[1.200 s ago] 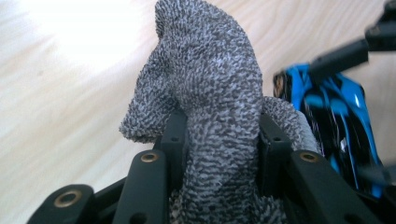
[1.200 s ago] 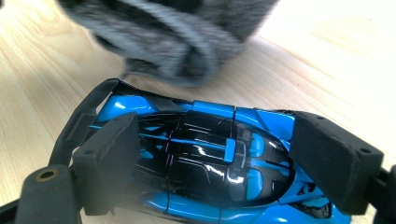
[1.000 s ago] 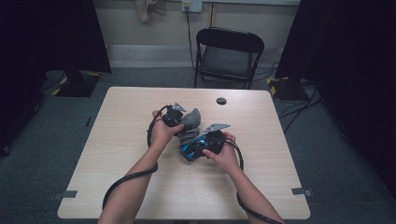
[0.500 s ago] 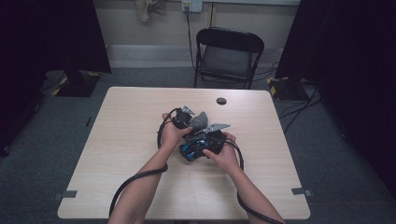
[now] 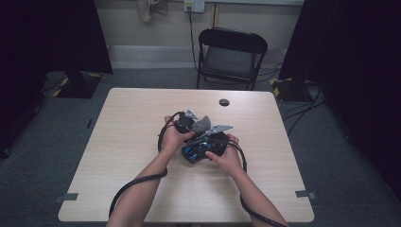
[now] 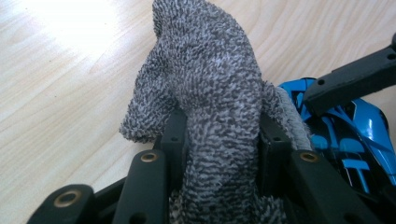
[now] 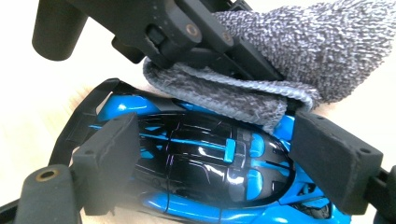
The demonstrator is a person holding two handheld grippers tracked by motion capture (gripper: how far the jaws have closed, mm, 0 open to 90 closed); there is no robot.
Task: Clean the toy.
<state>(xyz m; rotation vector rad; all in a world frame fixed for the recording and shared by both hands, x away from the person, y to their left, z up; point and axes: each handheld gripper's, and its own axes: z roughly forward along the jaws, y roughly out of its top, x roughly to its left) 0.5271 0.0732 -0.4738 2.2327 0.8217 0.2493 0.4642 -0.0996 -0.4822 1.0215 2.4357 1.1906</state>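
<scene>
My left gripper (image 6: 222, 135) is shut on a grey terry cloth (image 6: 210, 93), which bulges up between its black jaws. A glossy blue and black toy car (image 7: 201, 158) sits lengthwise between the pads (image 7: 112, 144) of my right gripper (image 7: 224, 151), which is shut on it. The cloth (image 7: 317, 51) lies across the car's top edge, with the left gripper (image 7: 187, 32) just above it. In the high view both grippers meet at the middle of the table, the cloth (image 5: 202, 125) just behind the car (image 5: 193, 152).
The light wooden table (image 5: 132, 123) has a small black disc (image 5: 224, 102) near its far edge. A black folding chair (image 5: 230, 56) stands behind the table. Cables trail from both grippers toward the near edge.
My left gripper has shifted slightly right with the cloth, closer onto the car. The right gripper and the car have stayed put.
</scene>
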